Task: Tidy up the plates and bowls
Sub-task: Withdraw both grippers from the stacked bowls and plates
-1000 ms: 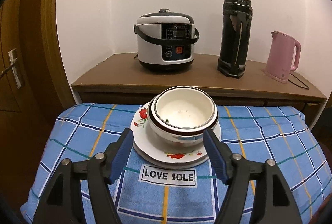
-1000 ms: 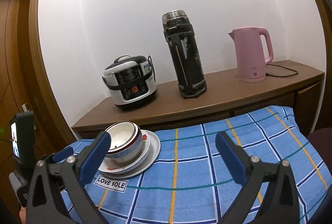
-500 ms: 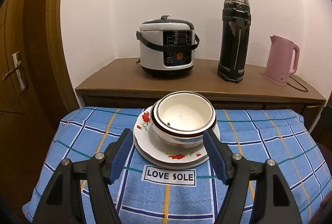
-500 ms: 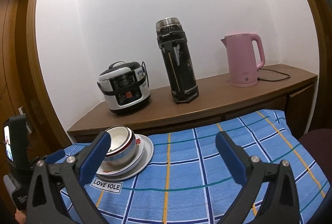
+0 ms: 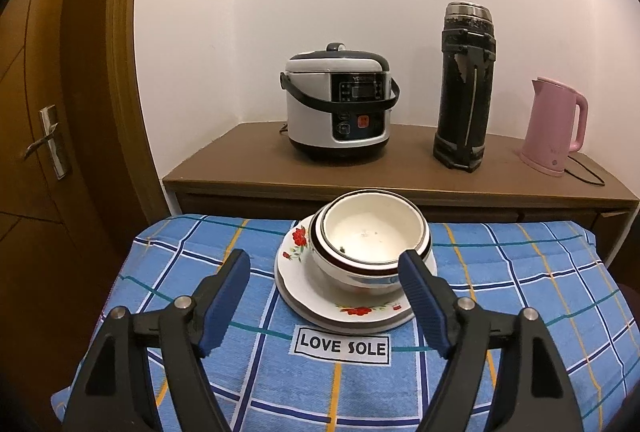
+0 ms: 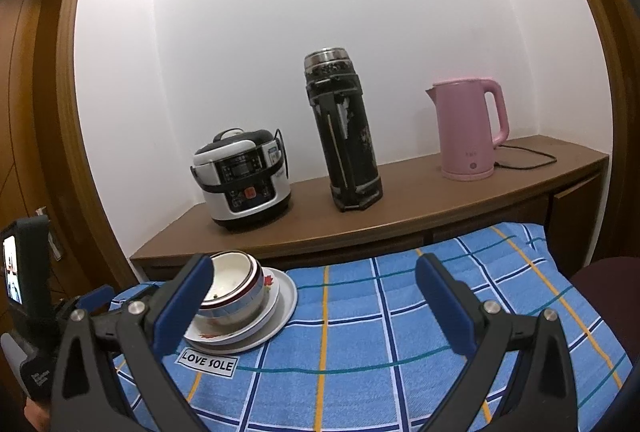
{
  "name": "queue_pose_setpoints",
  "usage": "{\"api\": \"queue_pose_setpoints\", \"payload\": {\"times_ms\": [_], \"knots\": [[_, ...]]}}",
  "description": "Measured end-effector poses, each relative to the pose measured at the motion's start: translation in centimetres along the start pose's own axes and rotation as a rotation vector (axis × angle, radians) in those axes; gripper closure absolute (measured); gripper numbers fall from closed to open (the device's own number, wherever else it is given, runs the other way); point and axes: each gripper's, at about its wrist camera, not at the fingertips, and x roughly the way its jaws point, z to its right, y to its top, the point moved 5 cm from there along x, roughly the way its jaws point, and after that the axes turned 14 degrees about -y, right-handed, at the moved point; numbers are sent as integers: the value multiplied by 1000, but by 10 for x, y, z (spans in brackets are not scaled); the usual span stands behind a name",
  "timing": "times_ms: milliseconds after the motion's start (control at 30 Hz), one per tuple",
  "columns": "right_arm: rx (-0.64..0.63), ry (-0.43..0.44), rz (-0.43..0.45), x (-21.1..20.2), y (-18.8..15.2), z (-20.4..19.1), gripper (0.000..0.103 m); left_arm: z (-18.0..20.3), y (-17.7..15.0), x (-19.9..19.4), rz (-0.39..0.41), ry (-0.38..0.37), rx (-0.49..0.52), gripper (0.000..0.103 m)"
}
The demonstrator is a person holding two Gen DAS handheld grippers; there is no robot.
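Note:
Two nested white bowls (image 5: 372, 236) with dark red rims sit on stacked floral plates (image 5: 296, 272) on the blue checked cloth. Just short of the stack's near side, my left gripper (image 5: 323, 258) has its jaws opening, and its blue pads touch nothing. The right wrist view shows the same bowls (image 6: 236, 284) and plates (image 6: 286, 296) at lower left. My right gripper (image 6: 314, 266) stands open over bare cloth to the right of the stack. One blue fingertip (image 6: 96, 296) of the left gripper shows at that view's left edge.
Behind the table a wooden sideboard (image 5: 240, 160) carries a rice cooker (image 5: 338, 108), a black thermos (image 5: 464, 88) and a pink kettle (image 5: 554, 132) with its cord. A wooden door (image 5: 48, 140) stands at the left. A dark seat (image 6: 600, 280) is at the right.
The left gripper's jaws have spread slightly and it has drawn back a little from the stack. The right gripper has hardly moved.

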Motion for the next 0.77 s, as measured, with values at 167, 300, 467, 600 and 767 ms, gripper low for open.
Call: {"api": "queue_pose_setpoints", "payload": {"times_ms": [167, 300, 467, 600, 767], "knots": [[1, 3, -7, 1, 0, -1, 0, 0, 0, -2, 6, -11, -2, 24], [-4, 1, -4, 1, 0, -2, 0, 2, 1, -3, 10, -9, 11, 24], [-5, 0, 4, 0, 1, -2, 0, 4, 2, -2, 3, -64, -3, 24], [-6, -3, 6, -1, 1, -1, 0, -1, 3, -7, 55, -118, -57, 24], [0, -3, -5, 1, 0, 1, 0, -1, 6, -9, 58, -70, -17, 24]]}}
